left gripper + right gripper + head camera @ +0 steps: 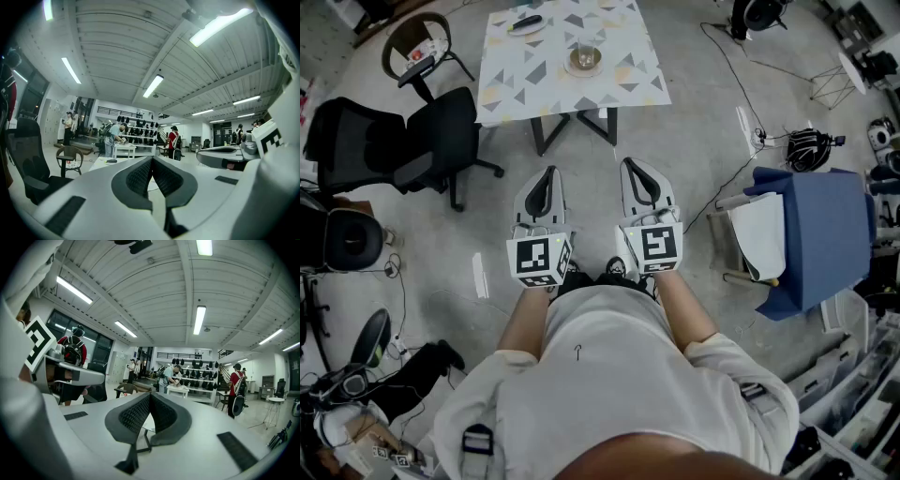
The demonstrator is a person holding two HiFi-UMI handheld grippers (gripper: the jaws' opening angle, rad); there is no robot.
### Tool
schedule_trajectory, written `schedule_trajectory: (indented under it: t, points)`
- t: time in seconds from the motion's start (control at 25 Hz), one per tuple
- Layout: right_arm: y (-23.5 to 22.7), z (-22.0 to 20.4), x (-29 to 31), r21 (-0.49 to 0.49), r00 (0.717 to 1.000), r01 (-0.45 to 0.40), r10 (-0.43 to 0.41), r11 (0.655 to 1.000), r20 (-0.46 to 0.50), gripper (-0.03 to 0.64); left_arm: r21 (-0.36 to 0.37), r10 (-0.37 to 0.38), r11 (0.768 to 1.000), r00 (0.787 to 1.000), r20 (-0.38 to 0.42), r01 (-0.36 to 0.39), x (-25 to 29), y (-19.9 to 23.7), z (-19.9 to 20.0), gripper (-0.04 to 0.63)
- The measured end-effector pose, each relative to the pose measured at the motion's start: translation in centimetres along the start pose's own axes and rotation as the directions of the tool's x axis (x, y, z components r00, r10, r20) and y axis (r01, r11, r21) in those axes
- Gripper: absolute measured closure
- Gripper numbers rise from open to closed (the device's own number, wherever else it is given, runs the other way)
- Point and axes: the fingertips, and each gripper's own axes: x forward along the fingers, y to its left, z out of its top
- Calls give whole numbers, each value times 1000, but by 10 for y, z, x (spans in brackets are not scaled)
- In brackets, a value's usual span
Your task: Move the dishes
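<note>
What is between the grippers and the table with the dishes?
Just bare grey floor, as the head view shows. The left gripper and right gripper are short of the table, whose dark legs stand ahead.

The left hand-held gripper (pixel 546 176) and right hand-held gripper (pixel 637 167) point level, side by side, jaws closed.

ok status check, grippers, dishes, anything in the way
Left gripper and right gripper both shut, empty, level. Plate and glass on saucer untouched on patterned table ahead. Black office chair left of the table, off the direct line.
</note>
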Motion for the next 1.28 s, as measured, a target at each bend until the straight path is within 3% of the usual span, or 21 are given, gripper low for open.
schedule_trajectory:
  t: [0.12, 0.28, 0.48, 0.84, 1.28]
  points:
    - [3, -5, -18, -30, 999, -26, 27, 999, 27, 618, -9, -4, 1000, 999, -35, 4, -16, -15, -9, 575]
    - [6, -16, -33, 62, 998, -46, 48, 997, -43, 617, -18, -1, 1000, 998, -66, 0, -26, -27, -20, 575]
    - [3, -37, -33, 62, 996, -47, 51, 997, -72, 617, -19, -13, 1000, 996, -87, 12, -24, -27, -31, 575]
    - [25, -47, -14, 51, 993, -23, 29, 998, -118, 617, -21, -50, 999, 993, -109, 48, -18, 10, -45, 575]
    - [41, -54, 33, 77, 987, 2, 10, 997, -159, 535, -44, -108, 994, 982, -155, 102, 7, 60, -64, 575]
